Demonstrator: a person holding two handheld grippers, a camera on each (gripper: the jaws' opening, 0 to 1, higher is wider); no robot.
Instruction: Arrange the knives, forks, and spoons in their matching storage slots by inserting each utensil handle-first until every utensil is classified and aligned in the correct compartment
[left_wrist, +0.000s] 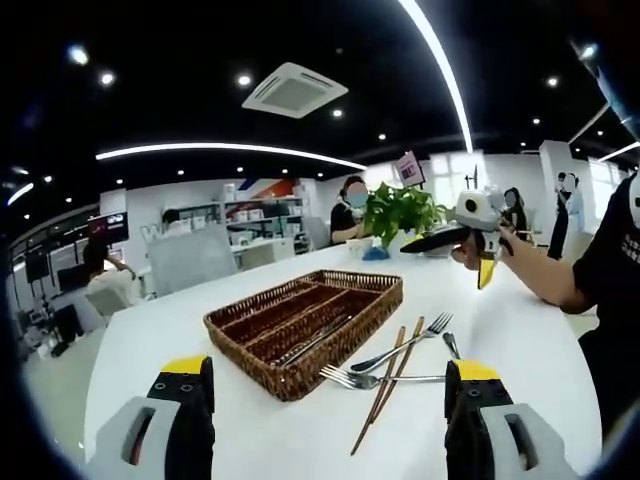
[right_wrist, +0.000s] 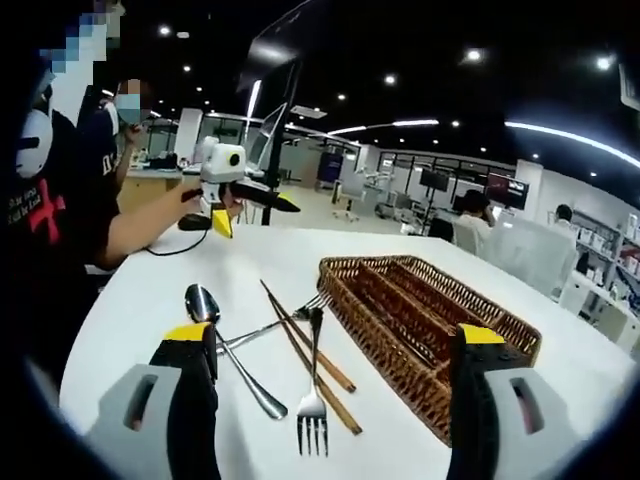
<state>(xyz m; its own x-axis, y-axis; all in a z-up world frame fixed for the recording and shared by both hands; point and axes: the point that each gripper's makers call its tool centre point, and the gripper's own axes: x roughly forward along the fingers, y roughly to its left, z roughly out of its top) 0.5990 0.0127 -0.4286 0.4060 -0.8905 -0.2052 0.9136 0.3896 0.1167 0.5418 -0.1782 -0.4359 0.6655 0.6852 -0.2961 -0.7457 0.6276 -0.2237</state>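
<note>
A brown wicker cutlery tray (left_wrist: 262, 315) (right_wrist: 420, 300) with long slots sits on the white table; a metal utensil (left_wrist: 312, 343) lies in one slot. Beside the tray lie two forks (left_wrist: 400, 350) (right_wrist: 313, 400), a pair of wooden chopsticks (left_wrist: 388, 390) (right_wrist: 312, 362) and a spoon (right_wrist: 215, 325), loosely crossed. My left gripper (left_wrist: 328, 368) is open, hovering short of the tray and cutlery. My right gripper (right_wrist: 335, 333) is open too, above the pile from the opposite side. Each gripper also appears across the table in the other's view: the right gripper (left_wrist: 470, 235), the left gripper (right_wrist: 225, 190).
A potted green plant (left_wrist: 400, 210) stands at the table's far end. The person's black-sleeved arm (left_wrist: 560, 275) (right_wrist: 110, 215) reaches over the table edge. A thin cable (right_wrist: 175, 250) lies on the table. Other people sit at desks behind.
</note>
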